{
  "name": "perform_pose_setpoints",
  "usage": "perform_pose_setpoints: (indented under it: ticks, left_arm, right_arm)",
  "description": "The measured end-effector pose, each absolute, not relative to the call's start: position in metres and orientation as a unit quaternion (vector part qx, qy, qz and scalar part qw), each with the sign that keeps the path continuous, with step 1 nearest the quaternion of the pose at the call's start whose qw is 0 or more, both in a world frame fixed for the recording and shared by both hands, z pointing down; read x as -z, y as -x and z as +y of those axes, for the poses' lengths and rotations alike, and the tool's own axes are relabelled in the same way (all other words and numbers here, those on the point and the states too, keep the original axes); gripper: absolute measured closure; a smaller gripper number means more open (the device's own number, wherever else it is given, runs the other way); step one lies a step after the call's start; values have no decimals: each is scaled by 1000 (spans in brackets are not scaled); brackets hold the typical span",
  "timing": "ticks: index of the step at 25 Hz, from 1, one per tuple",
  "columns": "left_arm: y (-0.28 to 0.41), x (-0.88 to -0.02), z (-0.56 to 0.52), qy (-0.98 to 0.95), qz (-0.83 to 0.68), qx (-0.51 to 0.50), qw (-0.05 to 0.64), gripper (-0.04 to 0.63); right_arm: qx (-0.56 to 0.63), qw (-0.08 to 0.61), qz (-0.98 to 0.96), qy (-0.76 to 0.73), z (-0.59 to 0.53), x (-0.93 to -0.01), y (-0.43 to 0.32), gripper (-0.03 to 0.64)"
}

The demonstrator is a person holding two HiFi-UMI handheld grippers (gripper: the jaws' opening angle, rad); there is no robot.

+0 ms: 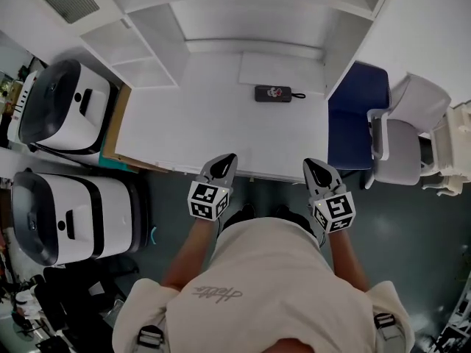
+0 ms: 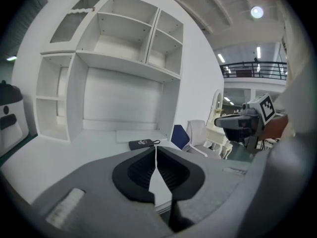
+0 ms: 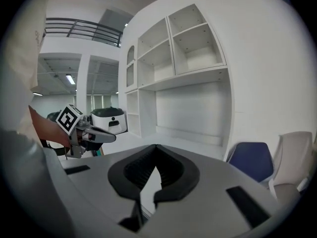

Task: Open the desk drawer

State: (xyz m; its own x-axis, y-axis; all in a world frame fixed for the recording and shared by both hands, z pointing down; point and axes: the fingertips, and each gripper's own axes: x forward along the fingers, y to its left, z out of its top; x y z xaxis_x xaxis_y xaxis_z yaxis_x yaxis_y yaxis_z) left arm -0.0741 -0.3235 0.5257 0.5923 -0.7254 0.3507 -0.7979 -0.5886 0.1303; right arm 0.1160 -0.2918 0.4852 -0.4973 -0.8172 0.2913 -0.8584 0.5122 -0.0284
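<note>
Desk (image 1: 221,127), jaws together, empty, near front edge

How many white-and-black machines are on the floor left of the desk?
2. The far machine stands against the desk's left end; the near machine sits in front of it, closer to the camera. Others may be hidden beyond the frame's edge.
</note>
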Motion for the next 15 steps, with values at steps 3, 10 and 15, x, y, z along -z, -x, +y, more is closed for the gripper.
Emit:
perform_pose_setpoints:
  ticks: [3,10,15]
  left_arm:
    - [67,-524,-319,-870,-452,-121,155,578]
    - [39,-533,-300,-859,-462,-137,170,577]
    - [8,-561,-283,-856,-455,-161,185,564]
  right_arm:
    - [-82,118,-874,-464,-296,-483,-125,615]
    - [-95,108,-891,-431,-285,-497,-149,615]
    - [-105,121,-893,-420,-274,-523,-175,615]
